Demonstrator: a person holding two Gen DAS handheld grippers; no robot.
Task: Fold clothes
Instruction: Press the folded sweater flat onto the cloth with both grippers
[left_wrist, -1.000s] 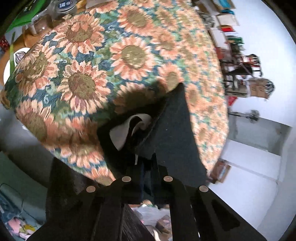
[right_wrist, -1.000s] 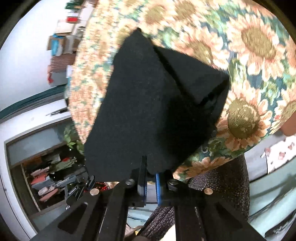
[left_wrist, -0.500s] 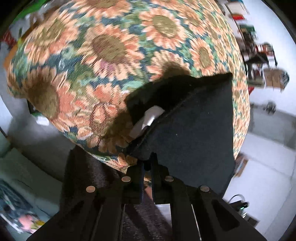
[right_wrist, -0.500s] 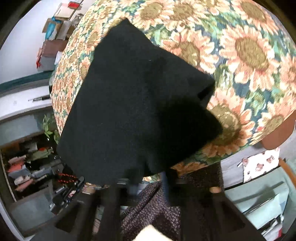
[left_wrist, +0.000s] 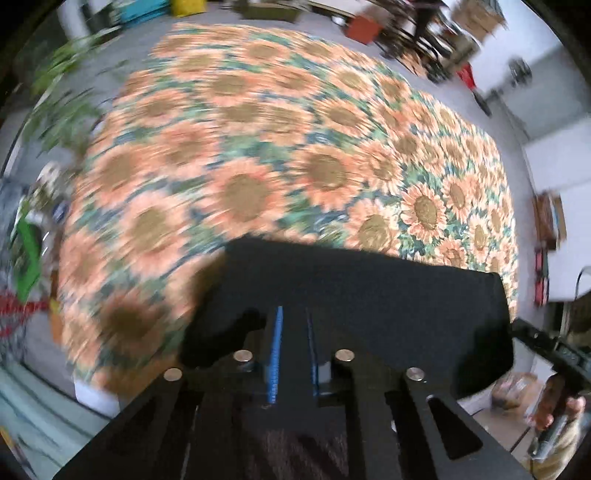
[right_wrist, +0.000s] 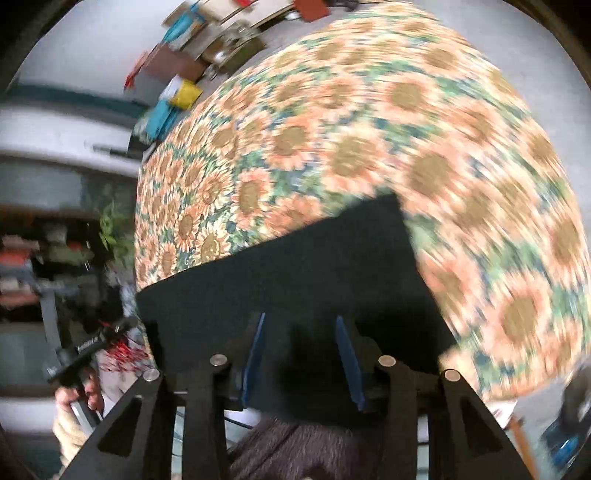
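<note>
Hand-held gripper, right (right_wrist: 300, 316) (jaws just opened, empty), over black garment (right_wrist: 295, 258); left view shows its hand (left_wrist: 557, 406).

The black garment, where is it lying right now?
The black garment lies folded on the sunflower tablecloth at the table's near edge, low in both wrist views, directly ahead of each claw.

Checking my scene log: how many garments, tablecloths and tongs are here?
Black garment: 1
Sunflower tablecloth: 1
Left tongs and right tongs, jaws just opened, nothing between them: 2
Total: 4
</note>
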